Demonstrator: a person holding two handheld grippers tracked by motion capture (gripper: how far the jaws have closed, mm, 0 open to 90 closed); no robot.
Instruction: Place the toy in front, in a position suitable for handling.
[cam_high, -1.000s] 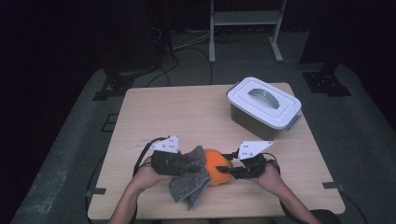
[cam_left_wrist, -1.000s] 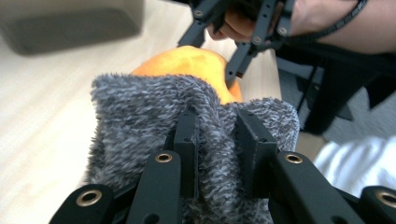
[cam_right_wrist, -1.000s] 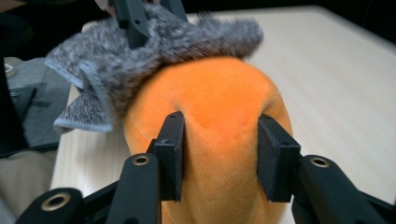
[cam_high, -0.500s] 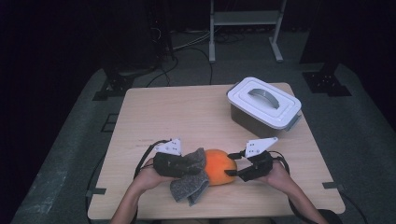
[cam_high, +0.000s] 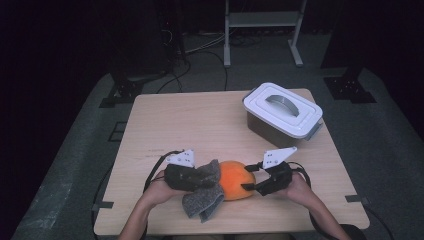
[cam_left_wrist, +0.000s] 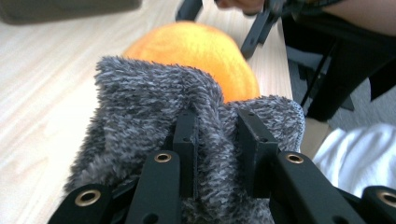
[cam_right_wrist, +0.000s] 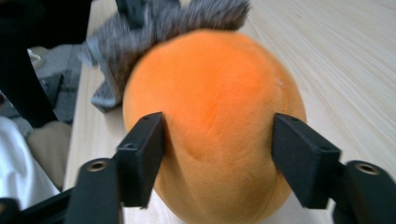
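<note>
Orange plush (cam_high: 236, 179) lies lengthwise between left fingers clenching grey cloth (cam_high: 202, 202) and just-released right fingers

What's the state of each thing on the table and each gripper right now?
Left gripper: shut on the grey fuzzy cloth.
Right gripper: jaws have just been opening, the orange plush ball between them.
Orange plush ball: resting on the table, against the cloth.
White storage box: lid on, upright.

Dark lab or studio: lone table (cam_high: 200, 125), metal stand (cam_high: 262, 30), floor cables (cam_high: 200, 47).
</note>
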